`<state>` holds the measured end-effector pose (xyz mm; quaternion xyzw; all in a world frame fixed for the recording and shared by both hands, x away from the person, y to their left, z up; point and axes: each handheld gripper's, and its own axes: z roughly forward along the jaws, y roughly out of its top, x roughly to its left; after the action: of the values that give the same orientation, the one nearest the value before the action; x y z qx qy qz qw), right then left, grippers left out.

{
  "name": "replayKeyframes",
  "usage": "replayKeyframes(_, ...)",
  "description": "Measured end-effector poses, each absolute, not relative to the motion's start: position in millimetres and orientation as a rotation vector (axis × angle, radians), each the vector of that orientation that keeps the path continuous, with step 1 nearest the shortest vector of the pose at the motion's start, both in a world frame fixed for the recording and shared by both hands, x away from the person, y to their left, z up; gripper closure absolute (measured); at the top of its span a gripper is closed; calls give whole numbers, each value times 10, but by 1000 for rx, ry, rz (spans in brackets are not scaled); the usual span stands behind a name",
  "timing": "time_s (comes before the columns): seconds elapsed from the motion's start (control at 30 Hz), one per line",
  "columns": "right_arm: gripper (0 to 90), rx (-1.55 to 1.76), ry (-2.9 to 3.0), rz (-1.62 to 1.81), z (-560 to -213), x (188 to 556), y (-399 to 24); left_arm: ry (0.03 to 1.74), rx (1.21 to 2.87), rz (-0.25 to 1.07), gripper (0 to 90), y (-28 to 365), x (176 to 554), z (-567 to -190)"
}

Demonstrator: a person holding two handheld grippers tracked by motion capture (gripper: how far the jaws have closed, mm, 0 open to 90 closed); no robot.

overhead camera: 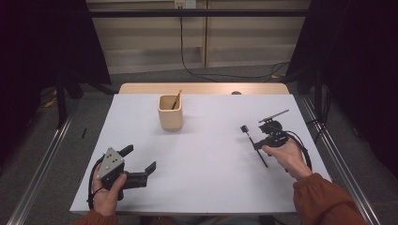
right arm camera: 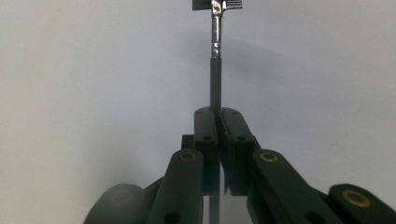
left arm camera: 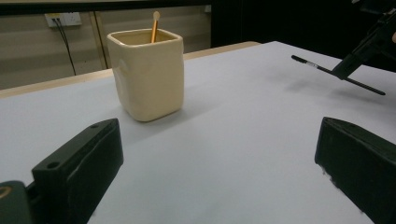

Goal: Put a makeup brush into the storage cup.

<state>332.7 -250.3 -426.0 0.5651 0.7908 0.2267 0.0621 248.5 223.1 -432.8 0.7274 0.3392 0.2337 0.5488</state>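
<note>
A cream square cup [overhead camera: 170,112] [left arm camera: 147,74] stands upright at the far middle of the white table [overhead camera: 202,178], with a wooden-handled stick [overhead camera: 177,100] [left arm camera: 154,25] leaning inside it. My left gripper [overhead camera: 140,158] [left arm camera: 219,163] rests low at the near left, open, with nothing between its jaws, and faces the cup. At the right, my right gripper [overhead camera: 257,146] [right arm camera: 218,116] is shut on a thin black brush [overhead camera: 248,136] [right arm camera: 215,56] [left arm camera: 336,73]. The brush has a metal neck and a small crosswise head, and it hangs just above the table.
A wooden strip [overhead camera: 202,88] borders the table's far edge, with a small dark object [overhead camera: 236,93] on it. Metal rails [overhead camera: 338,154] run along both sides of the table. Cables lie on the floor beyond.
</note>
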Motion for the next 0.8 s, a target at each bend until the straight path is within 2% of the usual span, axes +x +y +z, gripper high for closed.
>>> replayKeyframes(0.8,854,1496,2197,1123,-4191,3107,-2613,798,1727,549,10,2233,2481,-4324)
